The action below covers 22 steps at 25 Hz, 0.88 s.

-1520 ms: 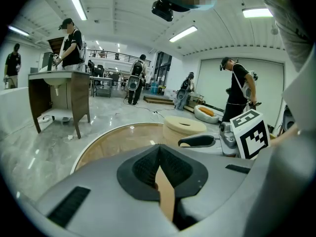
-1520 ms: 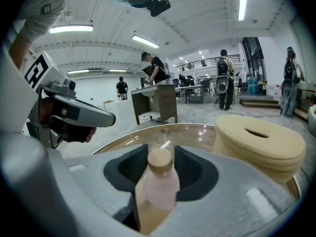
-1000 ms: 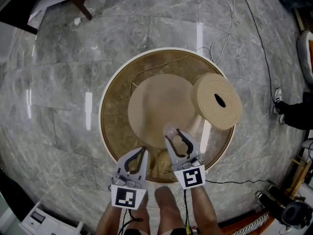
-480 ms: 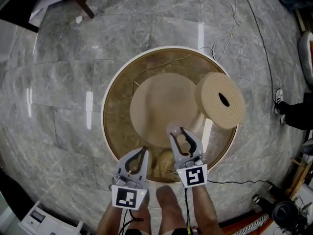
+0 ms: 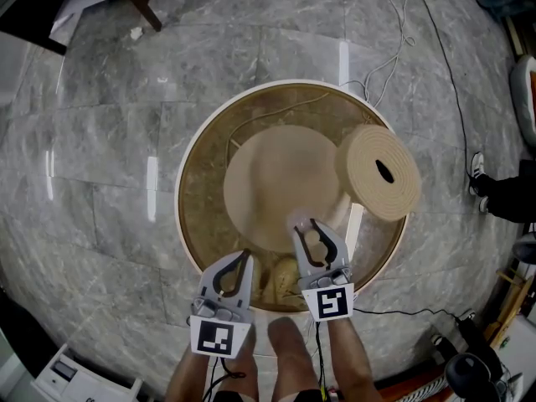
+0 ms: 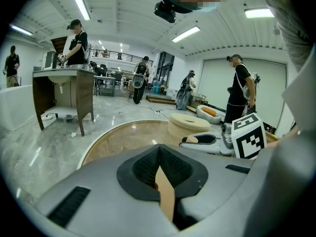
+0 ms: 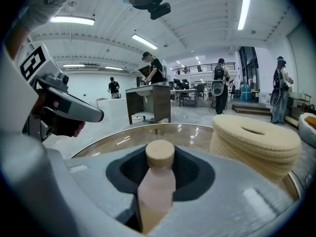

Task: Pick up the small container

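**A:** Checking the right gripper [image 5: 306, 224] first. What is in it?

**B:** The small container [image 7: 158, 179], a pale bottle with a tan cap, stands upright between the jaws. The jaws have just been closing, and both sides now bear on the body below the cap. The grip is probably that low so that the cap stays free and the bottle cannot tip.

**A:** Is it lifted?

**B:** Cannot tell. The jaws hide its base in the right gripper view. The head view shows only the cap, near the front edge of the round glass surface [image 5: 201, 182].

**A:** And the left gripper [image 6: 159, 154]?

**B:** Its jaws are together with nothing held; only a tan sliver shows through the gap. It sits beside the right one and looks idle. One gripper should be enough for so small a thing.

**A:** Anything else nearby?

**B:** A coiled tan disc with a slot [image 5: 378, 172] lies well apart on the right and is no obstruction. The pale shapes under the glass by the grippers are blurred and not identified.
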Each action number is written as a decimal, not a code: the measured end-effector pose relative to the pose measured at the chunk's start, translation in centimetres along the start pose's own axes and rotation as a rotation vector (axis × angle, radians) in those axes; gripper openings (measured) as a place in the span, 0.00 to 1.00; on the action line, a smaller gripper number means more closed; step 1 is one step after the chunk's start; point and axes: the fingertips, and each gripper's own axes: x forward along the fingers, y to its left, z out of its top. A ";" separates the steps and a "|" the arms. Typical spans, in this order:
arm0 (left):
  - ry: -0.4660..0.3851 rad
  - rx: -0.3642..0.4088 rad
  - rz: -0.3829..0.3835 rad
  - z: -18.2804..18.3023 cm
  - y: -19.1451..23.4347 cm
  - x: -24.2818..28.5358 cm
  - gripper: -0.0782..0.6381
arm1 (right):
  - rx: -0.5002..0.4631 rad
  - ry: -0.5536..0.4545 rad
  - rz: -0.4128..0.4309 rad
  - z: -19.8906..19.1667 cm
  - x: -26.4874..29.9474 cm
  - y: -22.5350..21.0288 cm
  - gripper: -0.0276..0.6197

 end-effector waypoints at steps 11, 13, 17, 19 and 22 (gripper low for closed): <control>-0.033 0.017 -0.009 3.3 -0.4 -1.1 0.13 | 0.034 0.033 -0.003 1.5 -1.4 0.5 0.24; -0.046 0.018 -0.007 4.6 -0.7 -1.5 0.13 | 0.038 0.033 -0.002 2.6 -2.0 0.4 0.24; -0.085 0.048 -0.006 7.9 -1.6 -2.3 0.13 | 0.050 0.018 -0.013 5.5 -3.3 -0.4 0.24; -0.102 0.057 -0.009 9.7 -2.3 -3.0 0.13 | 0.053 0.005 -0.021 7.4 -4.0 -0.9 0.24; -0.125 0.063 -0.008 12.5 -3.2 -4.5 0.13 | 0.066 -0.015 -0.027 10.6 -5.5 -1.2 0.24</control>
